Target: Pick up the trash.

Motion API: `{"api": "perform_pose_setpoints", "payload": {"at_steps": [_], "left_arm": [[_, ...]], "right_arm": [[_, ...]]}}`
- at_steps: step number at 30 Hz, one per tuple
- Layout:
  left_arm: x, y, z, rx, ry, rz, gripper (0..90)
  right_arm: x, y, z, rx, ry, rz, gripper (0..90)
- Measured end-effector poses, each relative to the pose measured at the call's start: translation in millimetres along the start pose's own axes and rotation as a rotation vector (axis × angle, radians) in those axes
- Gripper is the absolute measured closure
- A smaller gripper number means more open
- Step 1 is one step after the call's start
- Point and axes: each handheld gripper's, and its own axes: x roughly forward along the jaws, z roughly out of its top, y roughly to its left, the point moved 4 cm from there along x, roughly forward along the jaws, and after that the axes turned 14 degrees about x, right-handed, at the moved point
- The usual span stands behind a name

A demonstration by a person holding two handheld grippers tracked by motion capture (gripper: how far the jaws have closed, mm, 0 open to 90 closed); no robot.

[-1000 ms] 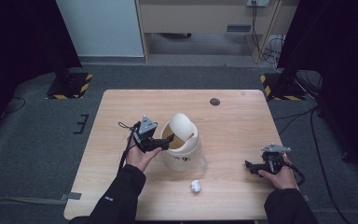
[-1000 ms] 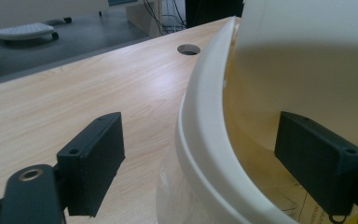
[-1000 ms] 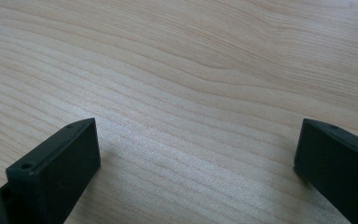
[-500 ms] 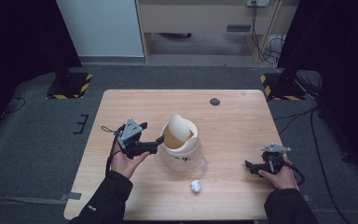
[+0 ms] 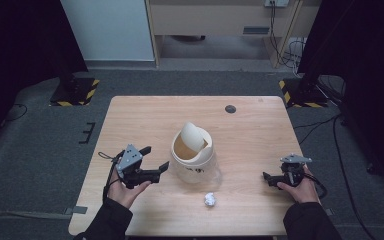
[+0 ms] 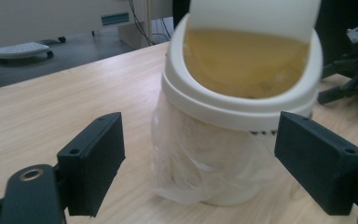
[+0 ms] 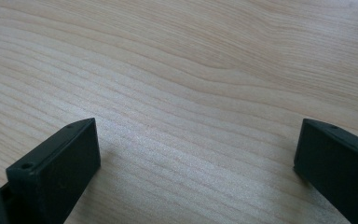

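High view: saw a small white swing-lid bin lined with clear plastic [image 5: 192, 155] standing upright near the middle of the pale wooden table [image 5: 145, 115], lid flap tipped open. Left gripper [image 5: 155, 165] just beside the bin on its left, jaws spread, holding nothing, pointed at the bin. Right gripper [image 5: 272, 178] well apart at the table's right edge, jaws too small to judge there. Small crumpled white paper ball [image 5: 209, 200] lay in front of the bin, between the two hands, somewhat nearer the right one.

Left gripper view: looked straight at the bin [image 6: 237, 102], tall axis upright, framed between the spread jaws but not touched. Bin's inside blurred; top of flap cut off.

Right gripper view: jaws wide apart over bare wood [image 7: 191, 70], empty.
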Motion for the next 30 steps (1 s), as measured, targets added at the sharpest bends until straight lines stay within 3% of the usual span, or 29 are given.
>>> {"api": "perform_pose_setpoints", "payload": {"at_steps": [8, 16, 21, 30], "left_arm": [[2.3, -24.8, -15.3, 0.045, 0.069, -0.052, 16.2], [8.8, -41.4, -22.0, 0.05, 0.106, -0.107, 17.3], [16.9, -56.3, -25.6, 0.056, 0.123, -0.166, 19.3], [36.6, -88.2, -33.1, 0.127, 0.185, -0.271, 21.4]], "right_arm": [[0.0, 0.0, 0.0, 0.0, 0.0, 0.0, 0.6], [-0.1, 0.2, -0.1, -0.003, 0.001, 0.003, 0.6], [-0.2, 0.3, -0.2, -0.003, 0.002, 0.003, 0.6], [-0.2, 0.3, -0.2, -0.003, 0.002, 0.004, 0.6]]}}
